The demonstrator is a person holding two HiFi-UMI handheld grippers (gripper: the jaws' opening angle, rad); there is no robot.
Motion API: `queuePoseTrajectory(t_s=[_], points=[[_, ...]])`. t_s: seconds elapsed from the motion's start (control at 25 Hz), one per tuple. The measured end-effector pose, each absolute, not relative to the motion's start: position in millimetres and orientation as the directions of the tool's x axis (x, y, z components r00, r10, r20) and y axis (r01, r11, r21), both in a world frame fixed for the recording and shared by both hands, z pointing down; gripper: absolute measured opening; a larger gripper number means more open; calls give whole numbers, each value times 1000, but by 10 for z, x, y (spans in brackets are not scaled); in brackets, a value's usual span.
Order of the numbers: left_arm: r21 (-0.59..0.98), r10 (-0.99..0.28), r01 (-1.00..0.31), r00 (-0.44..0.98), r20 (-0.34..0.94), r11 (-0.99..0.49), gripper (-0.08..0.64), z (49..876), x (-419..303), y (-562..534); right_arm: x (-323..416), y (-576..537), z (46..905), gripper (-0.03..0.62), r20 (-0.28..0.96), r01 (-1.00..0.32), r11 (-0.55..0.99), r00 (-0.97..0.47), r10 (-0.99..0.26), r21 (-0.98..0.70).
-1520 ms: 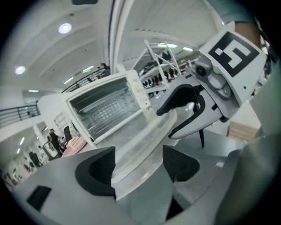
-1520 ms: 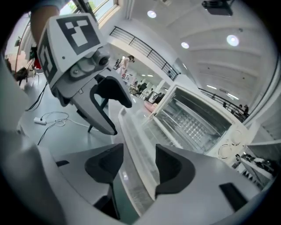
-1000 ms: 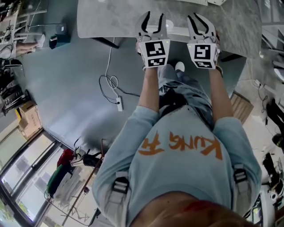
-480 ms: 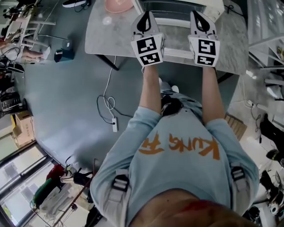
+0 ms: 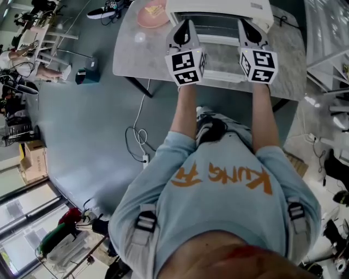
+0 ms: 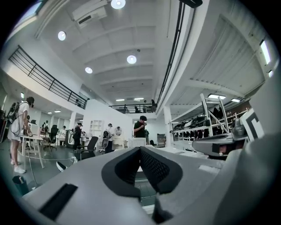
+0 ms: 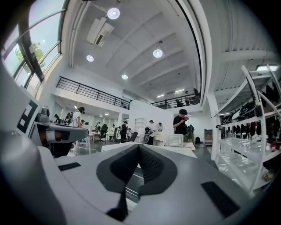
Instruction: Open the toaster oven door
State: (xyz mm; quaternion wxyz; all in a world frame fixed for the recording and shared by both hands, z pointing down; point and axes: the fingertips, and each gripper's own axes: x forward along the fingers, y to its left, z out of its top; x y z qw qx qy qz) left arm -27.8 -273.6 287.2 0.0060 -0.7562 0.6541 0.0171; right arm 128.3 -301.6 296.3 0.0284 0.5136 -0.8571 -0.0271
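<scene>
A white toaster oven (image 5: 219,12) stands at the far side of the grey marble table (image 5: 289,60), its dark front facing me. My left gripper (image 5: 187,24) hovers just in front of the oven's left part, shut with nothing between the jaws. My right gripper (image 5: 244,23) is level with it before the oven's right part, also shut and empty. In the left gripper view the left gripper (image 6: 140,149) shows its dark pads pressed together. The right gripper view shows the right gripper (image 7: 139,147) the same way. Neither gripper touches the oven as far as I can see.
A pink plate (image 5: 148,12) with food lies on the table left of the oven. On the floor to the left trail a cable and a power strip (image 5: 145,159). A cardboard box (image 5: 32,155) and other gear stand far left; shelving stands on the right.
Both grippers' jaws have gone from partly open to shut. The arms reached forward over the table, and the toaster oven has come into view ahead of them.
</scene>
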Motion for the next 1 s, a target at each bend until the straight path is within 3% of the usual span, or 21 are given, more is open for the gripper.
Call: queuePoseTrajectory(t_s=[1.0], points=[[-17,-993,-994,112,-32,-112,2,2901,-516,-2846,1083,-3265,2982,-3,30,-861,500,-500,-866,93]])
